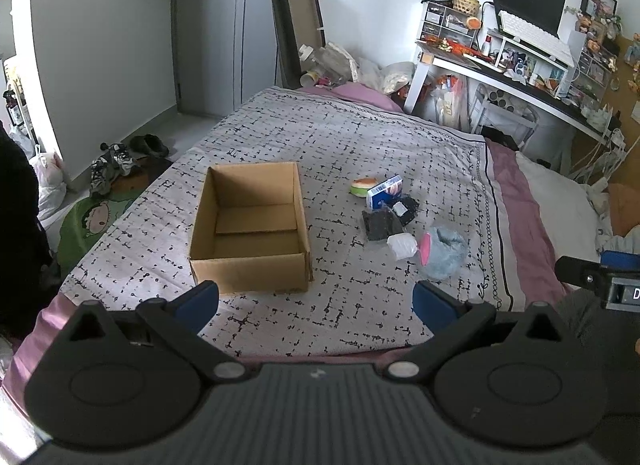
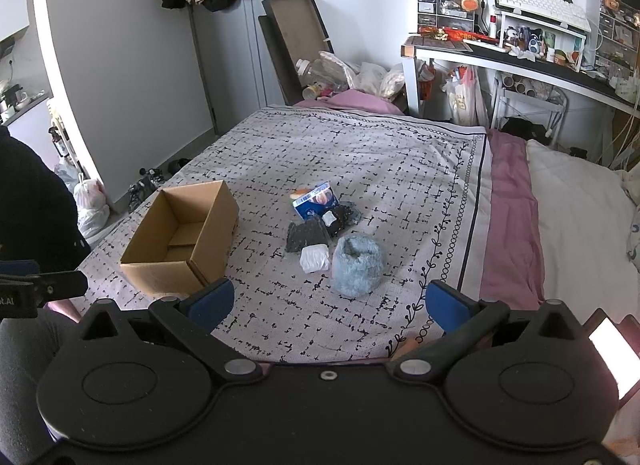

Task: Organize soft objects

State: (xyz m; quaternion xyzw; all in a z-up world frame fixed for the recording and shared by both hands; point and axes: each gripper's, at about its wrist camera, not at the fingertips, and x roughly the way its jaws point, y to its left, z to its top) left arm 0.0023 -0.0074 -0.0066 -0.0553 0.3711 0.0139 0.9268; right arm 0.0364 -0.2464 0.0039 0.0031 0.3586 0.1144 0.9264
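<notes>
An open, empty cardboard box (image 1: 250, 229) stands on the patterned bedspread (image 1: 360, 137); it also shows in the right wrist view (image 2: 182, 237). To its right lies a small pile: a fluffy light-blue pouch (image 2: 357, 265) (image 1: 444, 251), a white wad (image 2: 315, 259) (image 1: 402, 246), dark packets (image 2: 306, 236) (image 1: 380, 223), a blue-and-white pack (image 2: 316, 201) (image 1: 386, 190) and a burger-shaped toy (image 1: 363, 186). My left gripper (image 1: 316, 301) is open and empty, near the box's front. My right gripper (image 2: 330, 303) is open and empty, just in front of the blue pouch.
A cluttered desk (image 2: 520, 57) with a monitor stands at the back right. A pink sheet (image 2: 508, 201) and a white pillow (image 2: 580, 217) lie to the right of the bedspread. Shoes (image 1: 114, 165) and bags (image 1: 50, 181) sit on the floor at left, by the door (image 1: 224, 33).
</notes>
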